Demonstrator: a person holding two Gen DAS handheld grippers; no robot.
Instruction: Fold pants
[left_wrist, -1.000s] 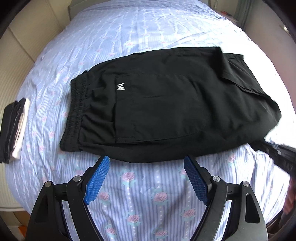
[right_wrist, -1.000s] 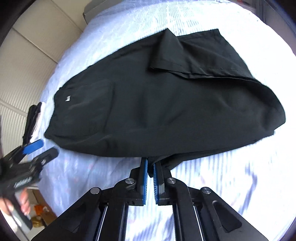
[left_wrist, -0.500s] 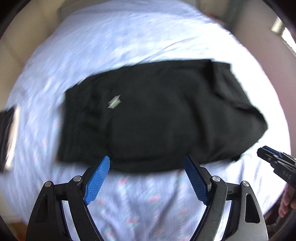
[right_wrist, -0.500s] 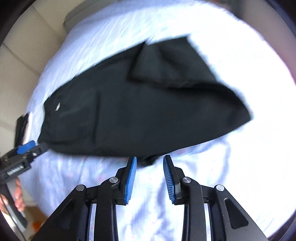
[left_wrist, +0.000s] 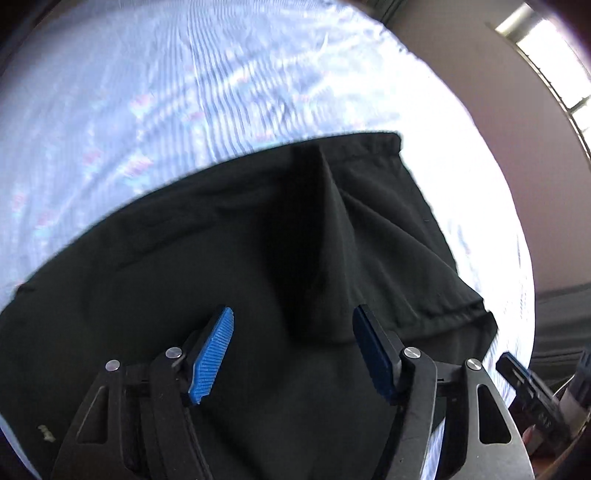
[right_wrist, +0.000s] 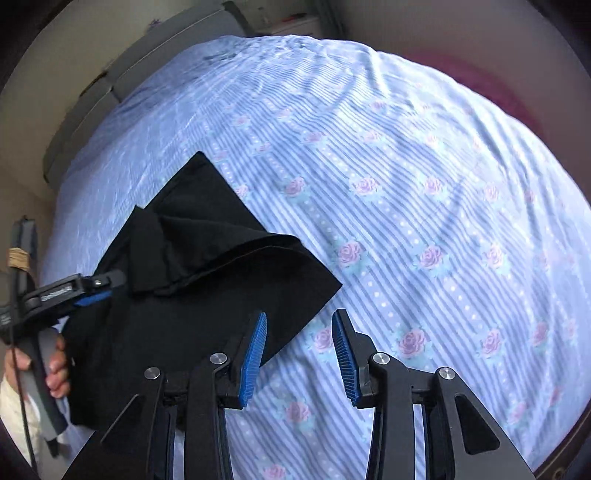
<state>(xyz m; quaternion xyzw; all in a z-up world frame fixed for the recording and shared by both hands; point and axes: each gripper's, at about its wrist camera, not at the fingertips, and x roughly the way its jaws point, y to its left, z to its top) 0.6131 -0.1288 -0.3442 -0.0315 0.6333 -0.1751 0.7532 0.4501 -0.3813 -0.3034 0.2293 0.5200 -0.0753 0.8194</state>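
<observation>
The black pants (left_wrist: 229, 266) lie folded on the bed, with a raised crease toward their hem end. My left gripper (left_wrist: 291, 350) is open and empty, low over the black cloth. In the right wrist view the pants (right_wrist: 207, 280) fill the lower left, their folded end and corner pointing right. My right gripper (right_wrist: 299, 354) is open and empty above the pants' near right edge, its left finger over the cloth and its right finger over the sheet. The left gripper (right_wrist: 96, 288) shows there at the left edge, held by a hand.
The bed sheet (right_wrist: 424, 206) is blue striped with pink roses and spreads wide to the right of the pants. A grey headboard or box (right_wrist: 147, 74) stands at the far end. The right gripper's tip (left_wrist: 524, 384) shows at the lower right of the left wrist view.
My right gripper has opened and let go of the pants' edge, then swung right. My left gripper has moved forward and right, now over the cloth. The stack at the left has left view.
</observation>
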